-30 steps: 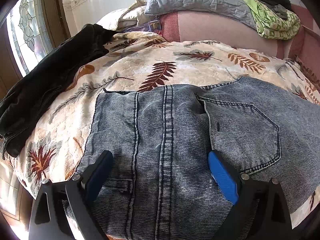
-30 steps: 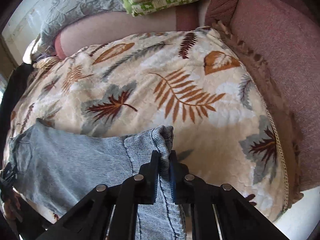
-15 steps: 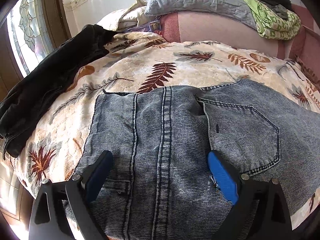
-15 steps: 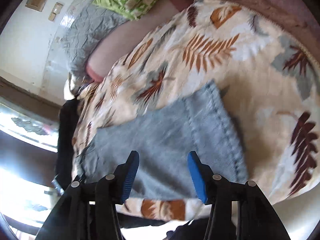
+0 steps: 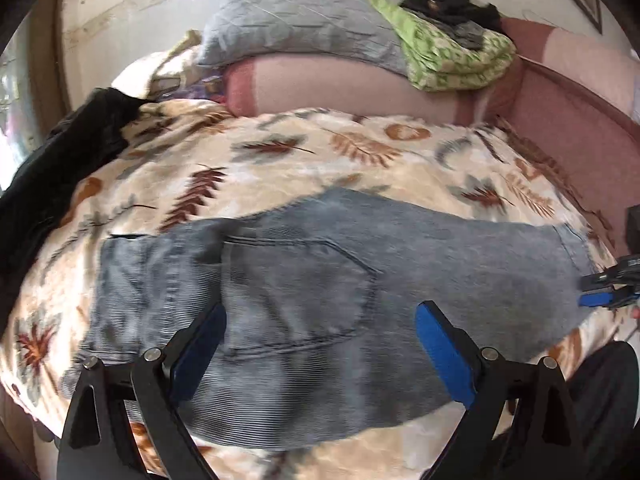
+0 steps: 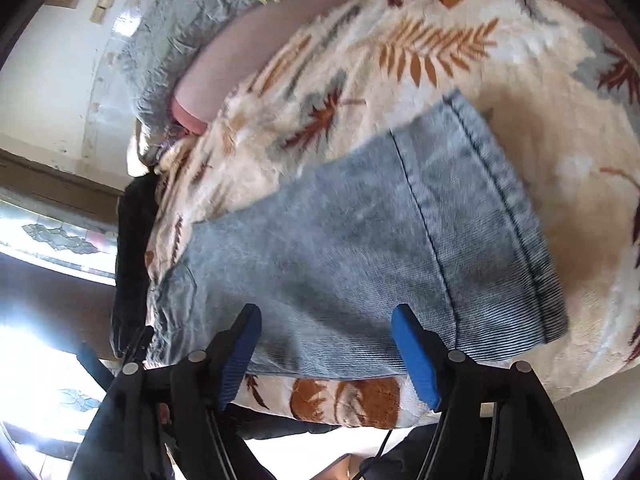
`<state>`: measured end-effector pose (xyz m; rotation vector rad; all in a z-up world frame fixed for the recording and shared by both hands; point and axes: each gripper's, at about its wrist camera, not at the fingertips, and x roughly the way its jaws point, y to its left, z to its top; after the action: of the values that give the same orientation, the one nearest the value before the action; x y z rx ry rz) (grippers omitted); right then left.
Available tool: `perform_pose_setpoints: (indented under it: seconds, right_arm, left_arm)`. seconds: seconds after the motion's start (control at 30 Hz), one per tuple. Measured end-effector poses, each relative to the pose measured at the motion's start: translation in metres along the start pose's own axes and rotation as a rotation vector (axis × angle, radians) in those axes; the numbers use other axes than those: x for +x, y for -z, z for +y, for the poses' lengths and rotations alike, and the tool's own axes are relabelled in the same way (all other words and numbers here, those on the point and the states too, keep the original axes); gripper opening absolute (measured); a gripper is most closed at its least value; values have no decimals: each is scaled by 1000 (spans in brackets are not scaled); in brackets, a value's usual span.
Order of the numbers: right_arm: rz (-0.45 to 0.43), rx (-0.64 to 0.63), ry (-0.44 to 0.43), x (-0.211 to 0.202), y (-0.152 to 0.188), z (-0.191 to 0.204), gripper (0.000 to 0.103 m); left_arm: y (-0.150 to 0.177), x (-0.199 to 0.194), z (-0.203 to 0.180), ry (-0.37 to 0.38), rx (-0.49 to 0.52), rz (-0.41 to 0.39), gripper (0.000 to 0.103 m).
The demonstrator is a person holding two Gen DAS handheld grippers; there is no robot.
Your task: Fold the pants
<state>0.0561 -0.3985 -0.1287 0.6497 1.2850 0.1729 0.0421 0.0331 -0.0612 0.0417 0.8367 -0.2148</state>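
Left gripper (image 5: 320, 340) spread wide, right gripper (image 6: 326, 344) opening, both empty.

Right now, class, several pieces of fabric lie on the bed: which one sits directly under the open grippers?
The light blue jeans, spread flat on the leaf-print blanket. The black garment lies off at the bed's edge; the green cloth sits far back.

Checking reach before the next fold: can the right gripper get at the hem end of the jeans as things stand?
Probably yes. The right gripper, jaws opening and empty, hangs just over the jeans. The hem lies flat and uncovered on the leaf-print blanket.
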Motion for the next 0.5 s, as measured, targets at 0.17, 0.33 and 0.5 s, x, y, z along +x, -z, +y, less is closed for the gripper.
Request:
perform_pose_setpoints:
  seconds: [0.17, 0.33, 0.5]
  right_arm:
    - [-73, -95, 64, -17, 9, 39, 66]
    - [-102, -220, -9, -9, 19, 89, 72]
    - [-15, -410, 276, 56, 37, 106, 74]
  left_arm:
    - [26, 53, -49, -120, 266, 199, 98]
    - [15, 41, -43, -177, 252, 177, 98]
    - [18, 52, -28, -150, 222, 229, 99]
